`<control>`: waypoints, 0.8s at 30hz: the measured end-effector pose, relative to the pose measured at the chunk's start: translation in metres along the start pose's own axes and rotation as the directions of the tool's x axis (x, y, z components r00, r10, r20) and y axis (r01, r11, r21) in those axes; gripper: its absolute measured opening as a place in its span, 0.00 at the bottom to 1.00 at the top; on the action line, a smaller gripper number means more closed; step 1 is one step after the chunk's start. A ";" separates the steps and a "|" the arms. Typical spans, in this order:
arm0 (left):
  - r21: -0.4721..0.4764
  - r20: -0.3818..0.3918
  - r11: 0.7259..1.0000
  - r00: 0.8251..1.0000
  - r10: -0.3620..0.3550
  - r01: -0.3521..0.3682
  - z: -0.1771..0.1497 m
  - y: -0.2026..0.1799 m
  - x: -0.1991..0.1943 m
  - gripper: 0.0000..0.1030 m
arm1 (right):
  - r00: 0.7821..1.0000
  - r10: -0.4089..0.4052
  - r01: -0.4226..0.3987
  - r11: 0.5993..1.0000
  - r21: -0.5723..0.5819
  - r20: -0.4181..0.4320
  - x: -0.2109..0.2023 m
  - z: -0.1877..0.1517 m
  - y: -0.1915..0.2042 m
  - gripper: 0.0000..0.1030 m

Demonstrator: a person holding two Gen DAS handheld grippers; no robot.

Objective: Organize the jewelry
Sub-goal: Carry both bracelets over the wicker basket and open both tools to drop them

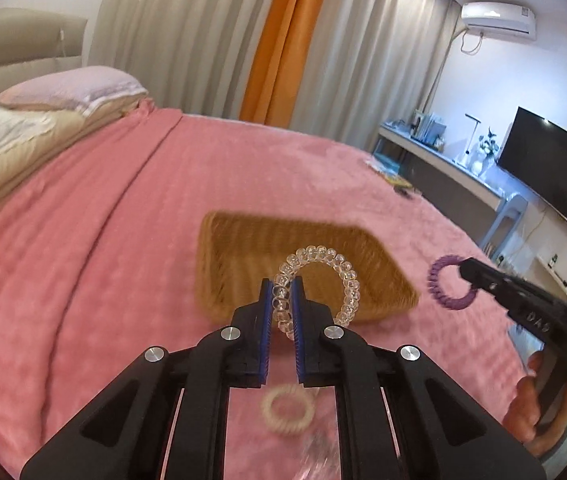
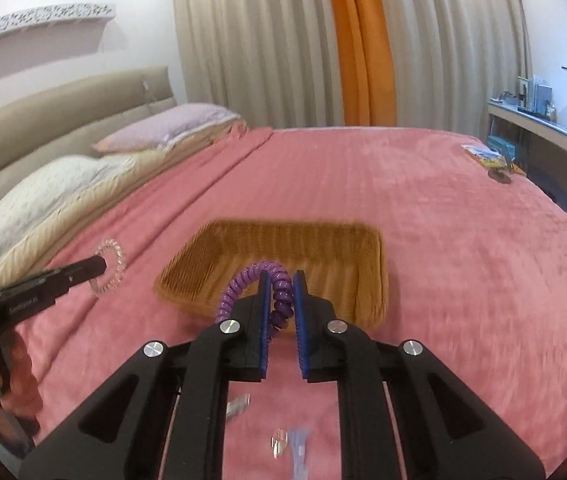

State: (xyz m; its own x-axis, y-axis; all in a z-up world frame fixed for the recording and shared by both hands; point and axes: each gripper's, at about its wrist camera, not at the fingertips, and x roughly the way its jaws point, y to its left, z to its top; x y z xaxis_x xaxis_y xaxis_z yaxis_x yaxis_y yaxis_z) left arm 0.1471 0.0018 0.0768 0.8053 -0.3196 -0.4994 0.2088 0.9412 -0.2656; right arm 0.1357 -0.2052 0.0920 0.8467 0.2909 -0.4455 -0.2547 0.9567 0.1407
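Wicker basket (image 1: 299,264) sits mid-bed, just beyond both tongs. Left tongs (image 1: 282,300) pinch the clear coil band (image 1: 323,280); right tongs (image 2: 282,300) pinch the purple one (image 2: 279,300). Carry each over the rim (not short) before opening; a cream band (image 1: 285,410) waits nearer.

— That basket (image 1: 243,248): woven straw, matt and ribbed?

— Yes. The blanket (image 1: 103,240) is soft, fuzzy cloth. The clear bracelet (image 1: 323,264) looks glossy, glassy; the purple coil (image 2: 243,284) shiny plastic.

— And the left gripper (image 1: 282,300)?

— Matt black plastic, bright metal screws.
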 end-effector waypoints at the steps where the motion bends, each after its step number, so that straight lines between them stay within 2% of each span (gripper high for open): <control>1: -0.002 0.003 1.000 1.000 -0.006 0.006 0.007 -0.004 0.011 0.07 | 1.000 0.004 -0.004 1.000 0.012 0.000 0.010 0.007 -0.002 0.09; 5: 0.007 -0.002 1.000 1.000 0.016 -0.016 0.021 -0.015 0.054 0.07 | 0.999 -0.007 0.008 0.999 0.041 -0.033 0.054 0.022 -0.011 0.09; 11: 0.003 -0.062 0.999 0.997 0.047 -0.047 0.022 -0.010 0.109 0.07 | 0.987 -0.020 0.038 0.993 0.114 -0.160 0.129 0.019 -0.036 0.09; 19: 0.028 -0.172 0.997 0.982 0.076 -0.072 0.003 0.001 0.149 0.08 | 0.961 -0.059 0.092 0.990 0.110 -0.269 0.172 -0.010 -0.050 0.09; 24: 0.035 -0.203 0.996 0.975 0.093 -0.088 -0.004 0.003 0.156 0.09 | 0.956 -0.088 0.114 0.990 0.079 -0.280 0.175 -0.016 -0.047 0.10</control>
State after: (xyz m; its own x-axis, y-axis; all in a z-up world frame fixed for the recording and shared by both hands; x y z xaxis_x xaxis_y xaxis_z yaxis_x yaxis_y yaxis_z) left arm 0.2713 -0.0461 -0.0054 0.6920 -0.2461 -0.6787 0.1565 0.9689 -0.1917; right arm 0.2883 -0.1988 -0.0062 0.7008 0.1955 -0.6860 -0.1186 0.9803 0.1581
